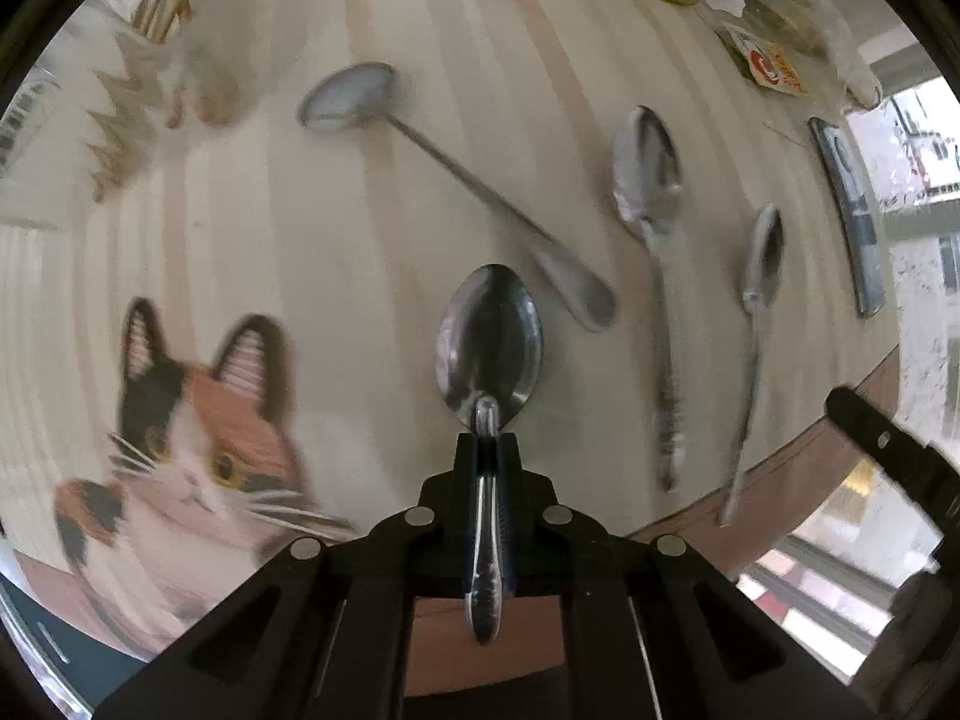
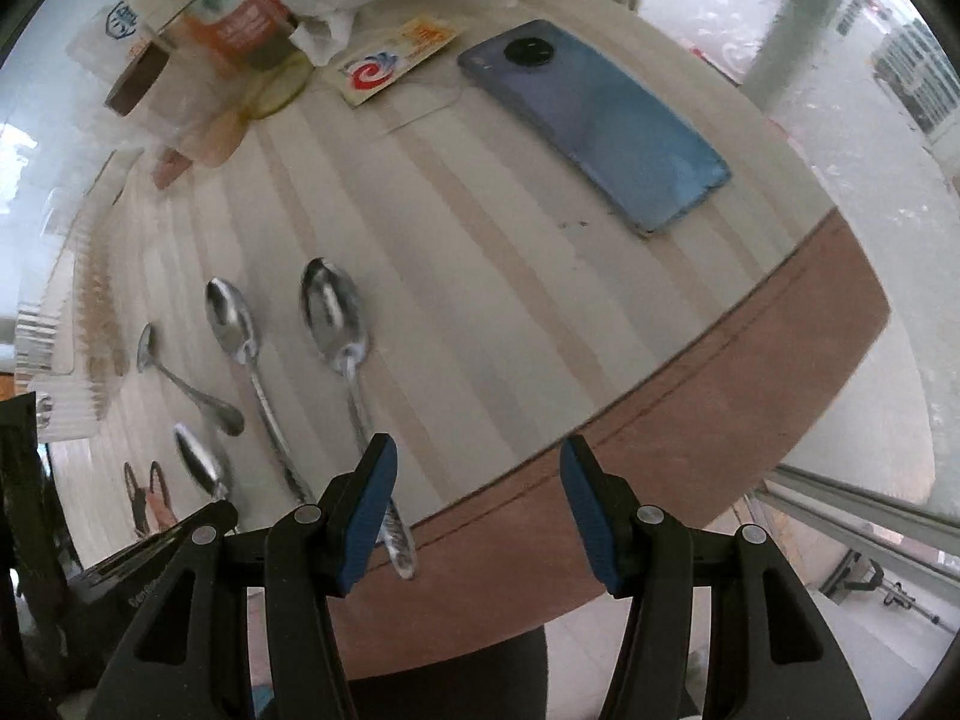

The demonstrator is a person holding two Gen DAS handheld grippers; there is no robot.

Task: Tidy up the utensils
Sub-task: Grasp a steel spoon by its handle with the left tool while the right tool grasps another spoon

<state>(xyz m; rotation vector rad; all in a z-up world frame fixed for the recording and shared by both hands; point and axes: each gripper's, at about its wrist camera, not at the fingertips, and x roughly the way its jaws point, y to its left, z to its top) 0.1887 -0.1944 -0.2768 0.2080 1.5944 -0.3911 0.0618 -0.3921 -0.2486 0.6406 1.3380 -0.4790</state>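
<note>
My left gripper (image 1: 487, 441) is shut on the handle of a steel spoon (image 1: 491, 336), bowl forward, held just above the striped table mat. The held spoon also shows in the right wrist view (image 2: 198, 462). Three more spoons lie on the mat: a ladle-like spoon (image 1: 444, 174) lying diagonally, a large spoon (image 1: 651, 192) and a smaller spoon (image 1: 759, 276), side by side with handles toward the table edge. In the right wrist view they are the small one (image 2: 180, 381), a middle one (image 2: 240, 336) and the nearest (image 2: 342, 330). My right gripper (image 2: 477, 510) is open and empty above the table edge, right of the nearest spoon's handle.
A blue phone (image 2: 594, 120) lies at the far right of the mat. A cat picture (image 1: 180, 420) is printed on the mat at the left. A jar (image 2: 240, 18), a card (image 2: 396, 60), plastic bags and clutter stand at the back. The brown table edge (image 2: 660, 420) runs near me.
</note>
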